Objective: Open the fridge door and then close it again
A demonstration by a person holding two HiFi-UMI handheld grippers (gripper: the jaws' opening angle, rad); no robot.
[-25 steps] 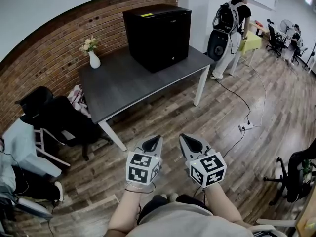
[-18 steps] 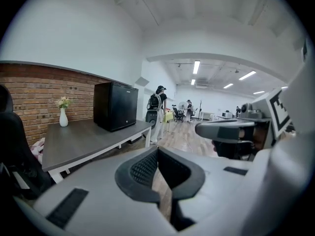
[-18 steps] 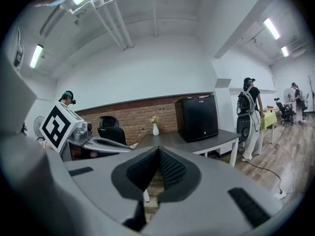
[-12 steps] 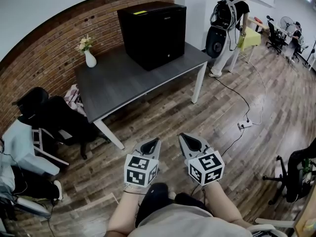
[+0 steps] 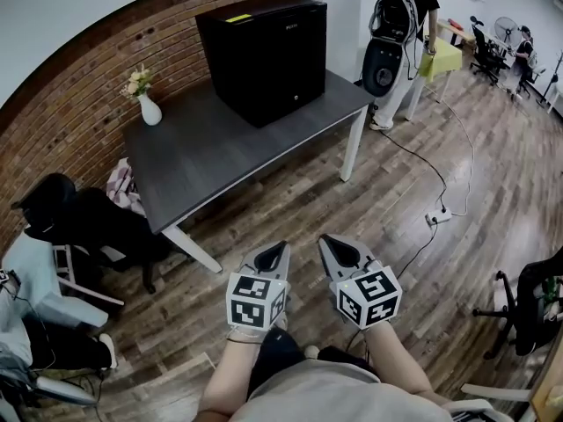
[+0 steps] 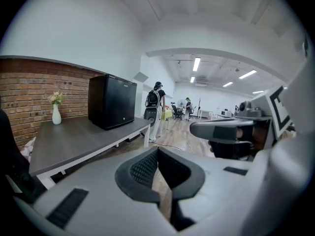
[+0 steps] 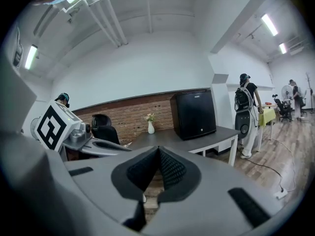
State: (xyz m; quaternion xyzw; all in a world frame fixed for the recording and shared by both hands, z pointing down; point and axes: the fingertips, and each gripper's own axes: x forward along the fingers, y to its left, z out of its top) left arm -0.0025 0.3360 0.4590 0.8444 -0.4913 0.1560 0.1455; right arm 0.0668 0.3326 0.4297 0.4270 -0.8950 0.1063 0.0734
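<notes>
Both tongs are pressed shut on nothing. The left gripper and the right gripper hover side by side over the wood-plank floor, their ribbed dark pads meeting. Bare floor lies between them and the dark grey table on white legs. The fridge, a boxy black cube with its door closed, stands at the table's far end, well apart from both. A white vase holding pale flowers stands near the brick wall. Black chairs crowd the table's left, and a person with a backpack stands beyond it.
</notes>
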